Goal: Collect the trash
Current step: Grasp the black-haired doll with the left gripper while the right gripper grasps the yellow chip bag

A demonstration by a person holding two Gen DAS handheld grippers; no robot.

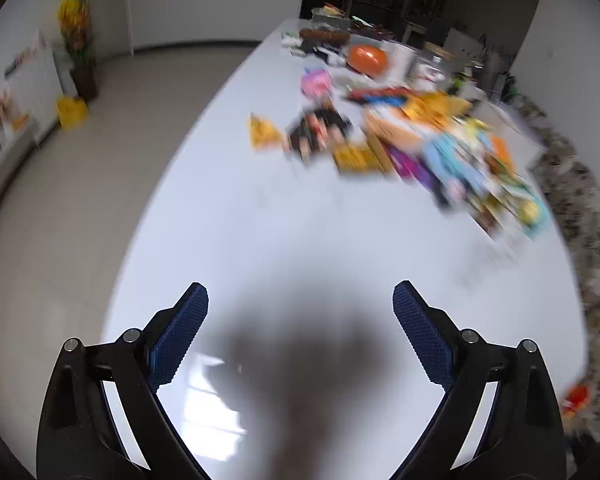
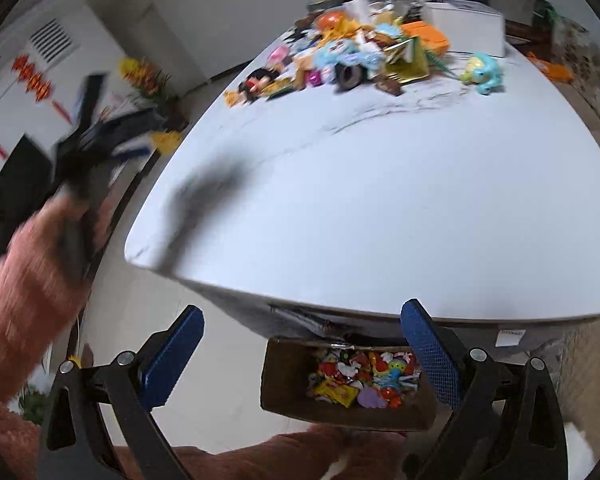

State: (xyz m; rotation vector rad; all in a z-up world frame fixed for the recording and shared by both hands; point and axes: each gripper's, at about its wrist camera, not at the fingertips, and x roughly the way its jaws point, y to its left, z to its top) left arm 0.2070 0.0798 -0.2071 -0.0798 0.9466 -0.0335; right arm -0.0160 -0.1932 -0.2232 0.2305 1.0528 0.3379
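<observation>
Blue fingers (image 2: 184, 354) spread wide above wrapper-filled box (image 2: 284, 376); labels unreadable.

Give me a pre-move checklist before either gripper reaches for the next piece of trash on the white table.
1. Left gripper empty, jaws wide apart: ok.
2. Right gripper empty, jaws wide apart: ok.
3. Brown cardboard box below the near table edge, open, already holding colourful wrappers, room left: ok.
4. White table bare between the grippers and the pile: ok.
5. Pile of colourful wrappers and toys at the far end of the table, still to collect: ok.
6. Next target picked out: cannot tell, the left wrist view is motion-blurred.
</observation>
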